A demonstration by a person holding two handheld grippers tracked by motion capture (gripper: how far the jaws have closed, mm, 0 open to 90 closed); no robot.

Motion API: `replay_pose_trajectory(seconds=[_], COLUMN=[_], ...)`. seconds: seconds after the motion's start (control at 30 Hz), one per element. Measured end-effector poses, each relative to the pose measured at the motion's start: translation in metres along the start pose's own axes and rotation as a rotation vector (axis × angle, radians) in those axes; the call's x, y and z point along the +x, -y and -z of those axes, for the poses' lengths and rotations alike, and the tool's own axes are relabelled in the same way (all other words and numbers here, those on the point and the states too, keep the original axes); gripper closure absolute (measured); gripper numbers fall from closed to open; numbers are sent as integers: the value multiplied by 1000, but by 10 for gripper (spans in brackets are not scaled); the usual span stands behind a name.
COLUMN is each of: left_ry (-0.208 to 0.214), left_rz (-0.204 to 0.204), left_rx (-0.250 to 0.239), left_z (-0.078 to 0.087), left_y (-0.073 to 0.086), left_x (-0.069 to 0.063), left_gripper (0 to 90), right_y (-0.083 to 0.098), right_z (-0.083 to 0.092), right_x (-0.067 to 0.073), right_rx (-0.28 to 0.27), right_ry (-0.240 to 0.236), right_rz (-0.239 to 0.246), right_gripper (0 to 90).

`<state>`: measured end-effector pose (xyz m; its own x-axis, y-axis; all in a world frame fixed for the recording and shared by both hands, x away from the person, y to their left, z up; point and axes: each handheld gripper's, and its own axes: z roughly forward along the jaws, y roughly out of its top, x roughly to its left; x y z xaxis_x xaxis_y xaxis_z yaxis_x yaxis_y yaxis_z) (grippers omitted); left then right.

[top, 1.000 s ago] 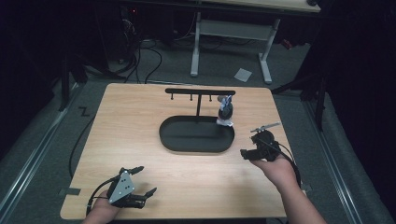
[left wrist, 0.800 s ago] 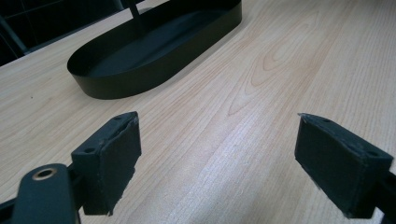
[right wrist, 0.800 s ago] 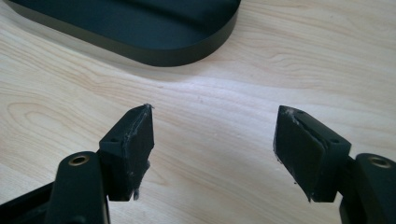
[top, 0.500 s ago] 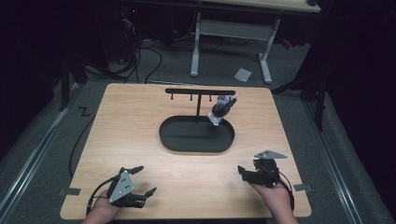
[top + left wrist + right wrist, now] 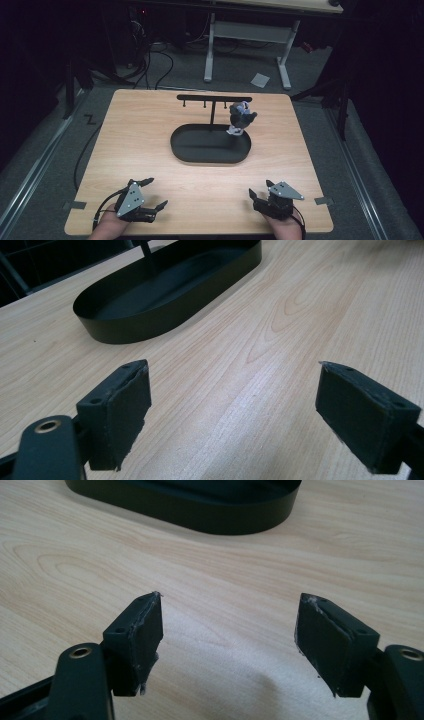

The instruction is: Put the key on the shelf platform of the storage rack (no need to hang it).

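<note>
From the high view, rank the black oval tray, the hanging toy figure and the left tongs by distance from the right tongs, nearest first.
1. Black oval tray, ahead and slightly left of the right tongs.
2. Hanging toy figure, farther ahead, on the rack's right end.
3. Left tongs, across the table's near edge.

Tray and figure are fairly close to call.

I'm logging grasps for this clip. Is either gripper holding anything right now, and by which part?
Nothing is held. The left gripper and right gripper both stand open over bare table.
</note>
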<state>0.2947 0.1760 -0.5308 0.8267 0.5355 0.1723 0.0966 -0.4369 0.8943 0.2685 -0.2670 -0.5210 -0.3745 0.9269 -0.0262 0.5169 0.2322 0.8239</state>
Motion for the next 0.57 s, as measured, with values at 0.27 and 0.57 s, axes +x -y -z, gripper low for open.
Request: replay_pose_trajectory(seconds=[0.27, 0.57], left_ry=[5, 6], left_rz=[4, 2], left_rx=[-3, -2], left_z=[0, 0], left_y=[0, 0], left_x=[1, 0], left_gripper=[151, 150], right_y=[1, 3], right_z=[-7, -7], right_x=[5, 5], right_rx=[23, 24], right_ry=[-8, -9], right_rz=[24, 22], right_gripper=[269, 270])
